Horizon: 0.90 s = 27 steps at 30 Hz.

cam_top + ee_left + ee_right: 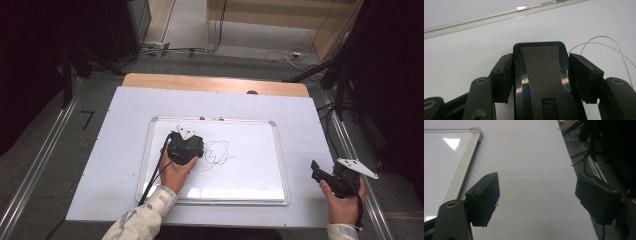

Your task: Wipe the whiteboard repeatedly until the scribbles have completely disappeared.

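Our left hand-held gripper [540, 75] squeezes a shiny black eraser [541, 75] with a grey stripe, mid-frame on the whiteboard [250, 185]; our right hand-held gripper [541, 200] gapes open.

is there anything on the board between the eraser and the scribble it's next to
Nothing visible. The left gripper holds the black eraser flat on the whiteboard, and bare board lies between it and the scribble just to its right.

The black eraser [541, 80] is cut off at the bottom edge of the left gripper view, so its lower end stays unseen. In the high view, the left gripper [186, 148] covers the eraser on the whiteboard [250, 180]. The small print on the whiteboard's frame is too blurry to read.
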Tool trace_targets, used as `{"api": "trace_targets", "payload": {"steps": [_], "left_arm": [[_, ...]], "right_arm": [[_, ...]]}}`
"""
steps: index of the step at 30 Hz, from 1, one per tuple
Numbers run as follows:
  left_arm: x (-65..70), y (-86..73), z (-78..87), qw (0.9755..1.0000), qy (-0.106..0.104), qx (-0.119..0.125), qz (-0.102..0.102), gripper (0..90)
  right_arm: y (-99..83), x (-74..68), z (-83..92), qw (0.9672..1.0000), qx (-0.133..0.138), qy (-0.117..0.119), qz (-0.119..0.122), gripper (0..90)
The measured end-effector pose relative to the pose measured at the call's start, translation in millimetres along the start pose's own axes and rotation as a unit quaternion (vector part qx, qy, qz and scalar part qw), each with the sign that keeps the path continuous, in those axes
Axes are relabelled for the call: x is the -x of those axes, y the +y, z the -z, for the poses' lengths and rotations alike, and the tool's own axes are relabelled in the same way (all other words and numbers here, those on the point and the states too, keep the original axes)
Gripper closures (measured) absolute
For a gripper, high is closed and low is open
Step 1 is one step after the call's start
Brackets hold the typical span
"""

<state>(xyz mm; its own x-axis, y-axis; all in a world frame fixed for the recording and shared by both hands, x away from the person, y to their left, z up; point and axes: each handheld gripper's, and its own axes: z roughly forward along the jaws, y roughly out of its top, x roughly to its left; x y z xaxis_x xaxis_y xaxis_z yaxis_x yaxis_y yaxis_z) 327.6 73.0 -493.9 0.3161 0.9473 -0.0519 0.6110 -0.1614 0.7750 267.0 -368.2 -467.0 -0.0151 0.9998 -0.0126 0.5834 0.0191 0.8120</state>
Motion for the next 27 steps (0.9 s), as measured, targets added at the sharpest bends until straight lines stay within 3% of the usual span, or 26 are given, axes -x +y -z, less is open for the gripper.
{"api": "trace_targets", "payload": {"steps": [27], "left_arm": [[22.8,7.1,-9.8,0.9999,-0.011,-0.003,-0.007,39.7]], "right_arm": [[-0.1,0.6,0.3,1.0000,0.001,-0.001,-0.003,18.6]]}}
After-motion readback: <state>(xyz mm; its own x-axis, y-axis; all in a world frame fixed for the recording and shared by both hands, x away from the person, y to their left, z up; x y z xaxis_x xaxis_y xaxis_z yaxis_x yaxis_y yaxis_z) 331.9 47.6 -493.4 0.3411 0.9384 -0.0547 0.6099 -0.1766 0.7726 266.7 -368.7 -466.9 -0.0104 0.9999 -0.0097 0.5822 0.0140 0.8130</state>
